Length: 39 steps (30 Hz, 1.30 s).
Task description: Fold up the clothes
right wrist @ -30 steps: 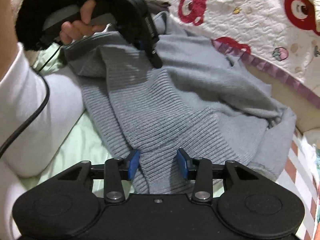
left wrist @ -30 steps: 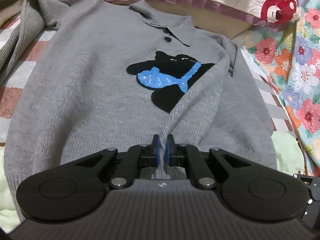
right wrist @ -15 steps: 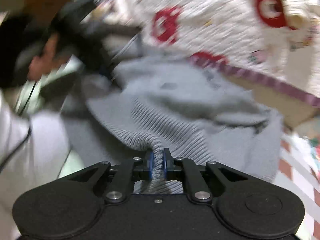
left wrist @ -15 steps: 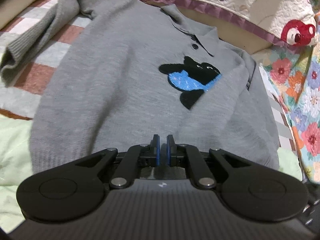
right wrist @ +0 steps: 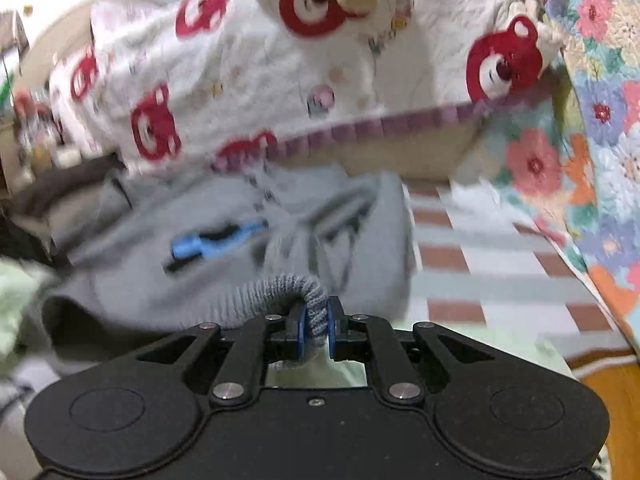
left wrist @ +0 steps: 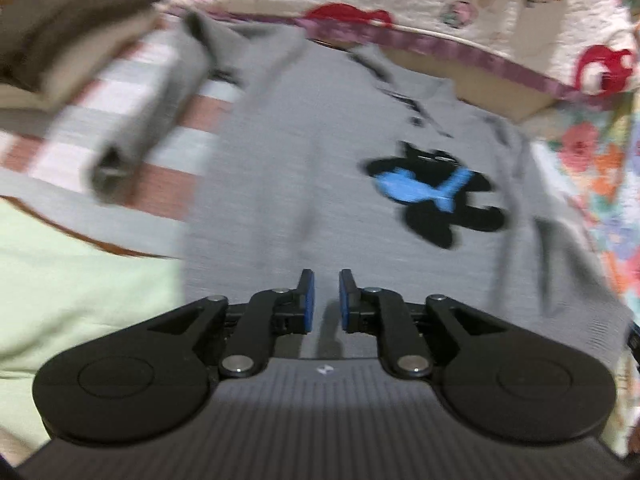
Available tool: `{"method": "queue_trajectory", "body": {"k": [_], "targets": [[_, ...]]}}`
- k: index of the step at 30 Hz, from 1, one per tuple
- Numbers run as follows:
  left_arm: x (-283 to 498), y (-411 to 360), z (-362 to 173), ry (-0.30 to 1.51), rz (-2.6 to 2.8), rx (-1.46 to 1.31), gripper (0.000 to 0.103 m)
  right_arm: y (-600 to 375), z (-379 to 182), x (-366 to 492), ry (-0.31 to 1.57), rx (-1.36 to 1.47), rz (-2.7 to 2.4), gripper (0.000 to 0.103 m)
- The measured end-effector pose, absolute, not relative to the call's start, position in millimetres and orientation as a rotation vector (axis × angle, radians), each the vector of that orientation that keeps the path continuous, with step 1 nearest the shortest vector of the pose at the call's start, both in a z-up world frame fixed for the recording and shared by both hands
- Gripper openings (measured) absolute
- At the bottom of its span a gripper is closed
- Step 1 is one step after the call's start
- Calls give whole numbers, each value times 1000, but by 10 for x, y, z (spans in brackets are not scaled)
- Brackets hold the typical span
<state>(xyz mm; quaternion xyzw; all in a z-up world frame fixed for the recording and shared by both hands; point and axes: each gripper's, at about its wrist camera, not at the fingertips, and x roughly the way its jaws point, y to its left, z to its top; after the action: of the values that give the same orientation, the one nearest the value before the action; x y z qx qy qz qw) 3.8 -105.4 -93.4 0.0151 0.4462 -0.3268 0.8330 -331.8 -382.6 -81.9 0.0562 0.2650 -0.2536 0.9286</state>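
Between the right gripper's (right wrist: pixel 317 322) blue pads a bunched ribbed edge of the grey sweater (left wrist: pixel 304 160) is clamped. Left gripper (left wrist: pixel 324 300) hovers over the sweater's lower part, jaws slightly apart and empty. Beyond, the sweater lies face up on a striped sheet (right wrist: pixel 480 264), its black cat patch (left wrist: pixel 436 192) holding a blue fish. Farther back hangs a white bear-print quilt (right wrist: pixel 260 64). No readable writing shows; both views are blurred.
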Motion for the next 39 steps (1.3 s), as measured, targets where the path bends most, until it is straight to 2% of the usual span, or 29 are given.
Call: {"method": "queue_trajectory", "body": {"k": [2, 4, 6, 7, 9, 10, 11, 16, 19, 22, 26, 30, 32, 39], "targets": [[137, -926, -927, 945, -630, 25, 35, -3744, -939, -3298, 595, 33, -515, 15], [281, -795, -973, 966, -585, -22, 44, -3651, -1026, -3271, 622, -50, -500, 27], [425, -663, -1018, 985, -539, -69, 47, -3635, -1118, -3188, 634, -95, -482, 41], [495, -619, -1067, 1001, -522, -94, 48, -3668, -1150, -3140, 633, -84, -465, 42], [626, -576, -1219, 1048, -505, -151, 50, -3788, -1180, -3049, 619, -13, -416, 40], [682, -561, -1292, 1074, -505, -188, 50, -3848, -1195, -3003, 612, 23, -392, 32], [713, -543, -1341, 1089, -506, -220, 50, -3908, -1210, -2958, 605, 58, -367, 9], [672, -409, -1311, 1080, -526, -297, 50, -3927, -230, -3337, 222, 205, -326, 8], [625, -353, -1321, 1089, -527, -308, 50, -3858, -17, -3886, 89, 274, -461, 5], [626, -404, -1332, 1099, -543, -290, 52, -3927, -587, -4075, 339, 385, -571, 5], [560, -484, -1313, 1098, -572, -243, 56, -3962, -1162, -4176, 502, 570, -586, 6], [486, -427, -1306, 1113, -629, -333, 59, -4018, -1216, -4083, 531, 563, -572, 7], [432, -426, -1302, 1122, -664, -369, 64, -4048, -1201, -4041, 534, 545, -567, 8], [213, -725, -1291, 1157, -742, -191, 67, -4072, -1219, -3998, 558, 494, -567, 11]]}}
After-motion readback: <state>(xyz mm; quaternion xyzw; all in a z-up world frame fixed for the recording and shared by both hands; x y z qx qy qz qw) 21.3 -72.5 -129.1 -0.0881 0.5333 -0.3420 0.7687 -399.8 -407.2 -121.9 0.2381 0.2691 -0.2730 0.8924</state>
